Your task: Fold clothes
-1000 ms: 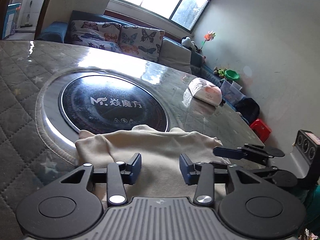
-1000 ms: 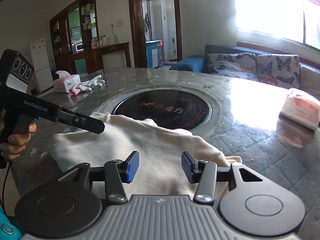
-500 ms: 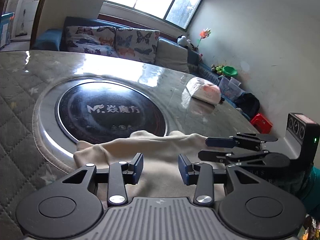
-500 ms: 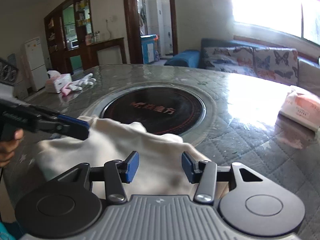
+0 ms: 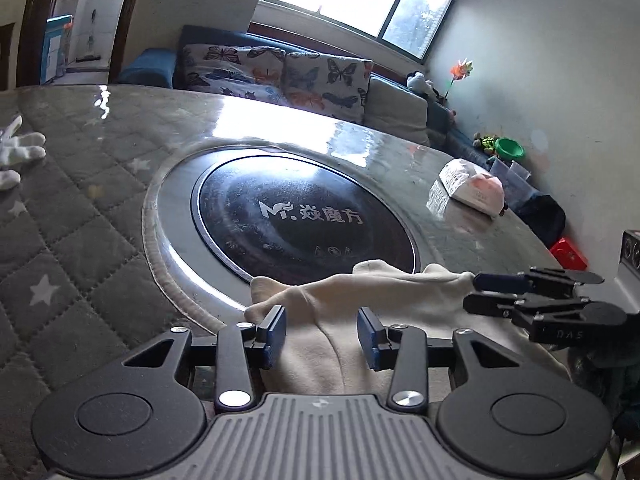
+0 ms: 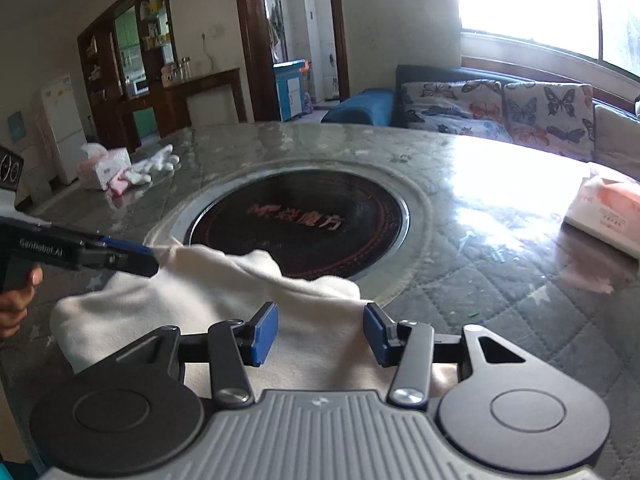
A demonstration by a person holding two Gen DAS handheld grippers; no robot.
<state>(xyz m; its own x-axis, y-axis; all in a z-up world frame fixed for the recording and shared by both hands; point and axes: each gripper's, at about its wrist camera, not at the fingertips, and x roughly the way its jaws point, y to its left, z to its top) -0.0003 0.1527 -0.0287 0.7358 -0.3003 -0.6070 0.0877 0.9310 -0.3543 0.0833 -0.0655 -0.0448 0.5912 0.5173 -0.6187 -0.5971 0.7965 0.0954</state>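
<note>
A cream garment (image 5: 384,300) (image 6: 208,280) lies bunched at the near edge of the quilted table, its far edge on the rim of the round black hob (image 5: 304,220) (image 6: 300,220). My left gripper (image 5: 322,336) is open just above the garment, and fabric shows in the gap between its blue pads. My right gripper (image 6: 320,334) is open the same way over the garment's right part. Each wrist view shows the other gripper side-on: the right gripper (image 5: 476,292) is at the cloth's right end, and the left gripper (image 6: 148,262) touches its raised left corner.
White gloves (image 5: 16,152) (image 6: 156,164) and a pink tissue pack (image 6: 104,164) lie at the table's far left. Another tissue pack (image 5: 476,192) (image 6: 608,208) sits at the right. A hand (image 6: 16,300) holds the left gripper's handle. A butterfly-cushion sofa (image 6: 496,108) stands behind the table.
Both wrist views have shifted sideways over the cloth, and the gloves have come into the left view. In the right view the left gripper has sunk to the cloth's left corner. Both jaws are unchanged.
</note>
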